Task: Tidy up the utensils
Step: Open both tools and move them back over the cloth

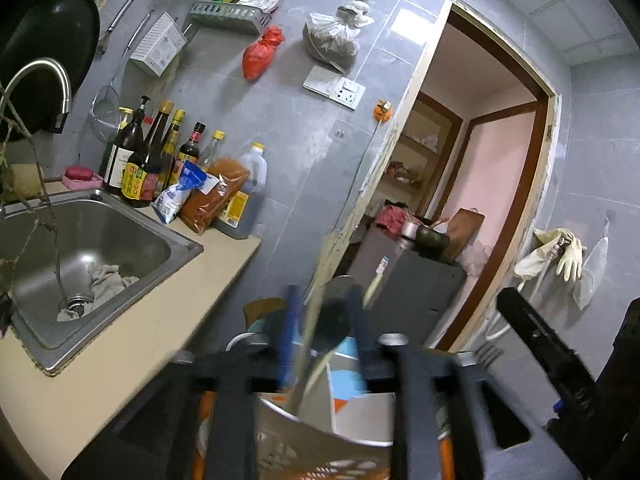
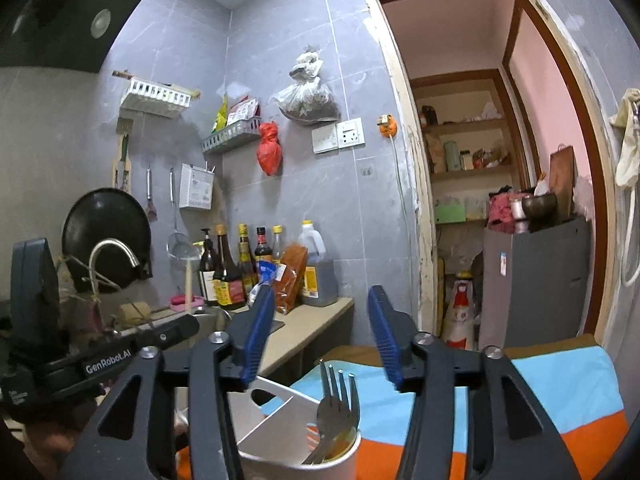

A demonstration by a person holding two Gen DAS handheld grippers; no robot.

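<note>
Utensil holder directly under both grippers; spoon dropping in from the left.

The white utensil holder (image 2: 296,436) stands on a striped cloth (image 2: 560,392) beside the table (image 1: 132,344). A fork (image 2: 338,400) stands near upright in its near compartment, tines up, just below and between the right gripper's (image 2: 324,336) blue pads (image 2: 258,336); those jaws are spread and hold nothing. The left gripper (image 1: 324,344) points slightly downward over the same holder. A spoon (image 1: 330,320), blurred, stands near upright between its jaws, bowl up; the jaws are parted and whether they touch it cannot be told. Judgement: the left hand is nearer the spoon, the right nearer the fork.
</note>
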